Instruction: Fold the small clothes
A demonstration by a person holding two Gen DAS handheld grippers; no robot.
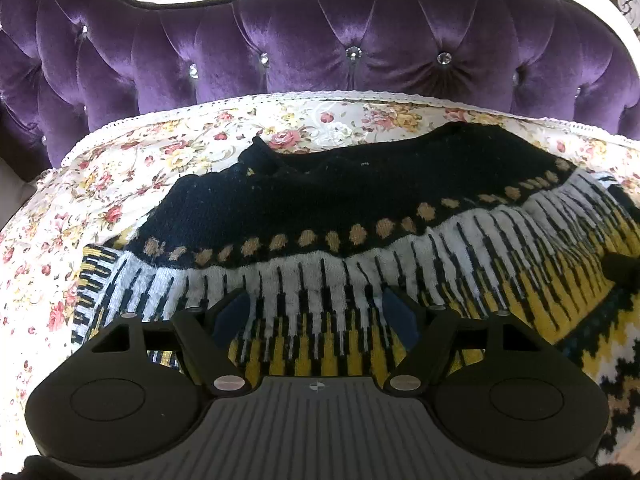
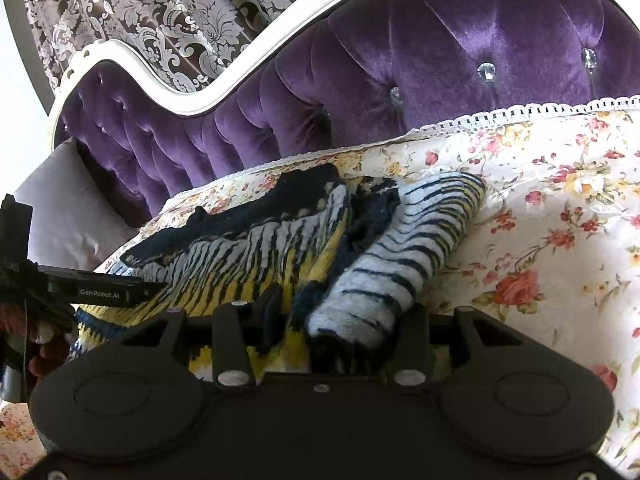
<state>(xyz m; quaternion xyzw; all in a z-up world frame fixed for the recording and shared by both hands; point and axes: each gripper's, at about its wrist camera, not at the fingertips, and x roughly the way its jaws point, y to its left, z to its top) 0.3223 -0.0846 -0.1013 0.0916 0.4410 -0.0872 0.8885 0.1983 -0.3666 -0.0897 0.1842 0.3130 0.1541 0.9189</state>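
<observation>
A: Sweater (image 1: 320,216), where does it lie?
B: Spread on the floral cover (image 1: 132,160), near its lace back edge below the purple tufted headboard (image 1: 280,52). Black band on top, tan dots, then white and yellow stripes.
A: The left gripper (image 1: 316,316)?
B: Jaws wide apart over the striped knit, nothing pinched.
A: The right gripper (image 2: 344,320)?
B: Closed on the bunched striped sleeve (image 2: 408,248), which runs toward the cover's back edge.
</observation>
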